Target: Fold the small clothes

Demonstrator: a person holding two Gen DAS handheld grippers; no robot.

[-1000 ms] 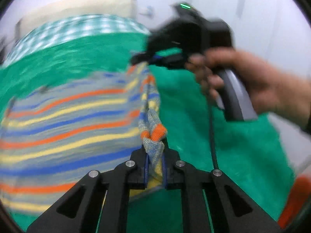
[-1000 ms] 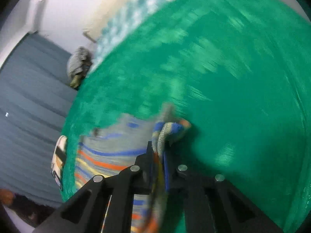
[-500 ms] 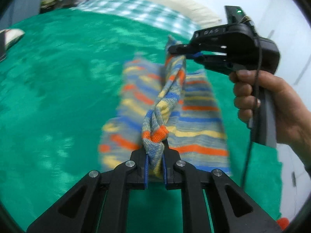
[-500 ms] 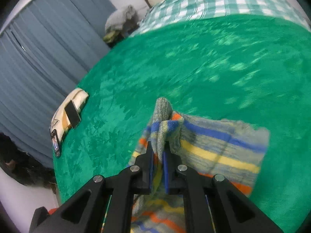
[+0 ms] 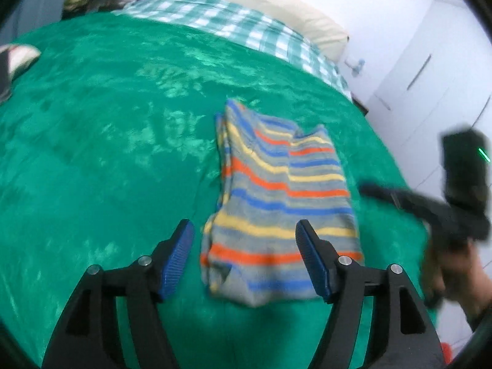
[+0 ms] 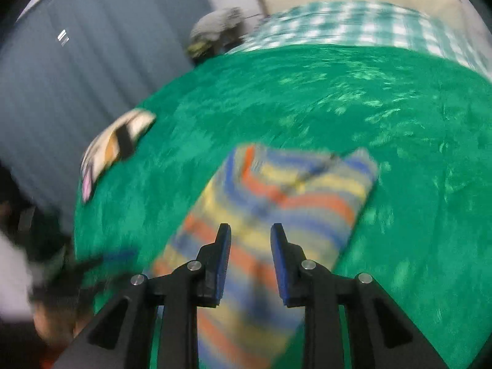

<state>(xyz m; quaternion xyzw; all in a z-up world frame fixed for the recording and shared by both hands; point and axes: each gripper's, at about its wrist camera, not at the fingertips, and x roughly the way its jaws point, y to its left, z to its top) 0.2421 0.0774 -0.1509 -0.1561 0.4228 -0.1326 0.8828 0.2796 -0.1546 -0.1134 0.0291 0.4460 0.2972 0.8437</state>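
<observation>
We see a bed under a green plush blanket. On it lie a folded striped garment, a checked cloth behind, and a pale item near its edge.

right tongs blurred, striped garment smeared

Readable text: none in either wrist view.
Labels, brands, numbers: none legible; both views are blurred.
Signs: only a green indicator light on the right hand-held gripper, at three o'clock, showing no characters.
</observation>
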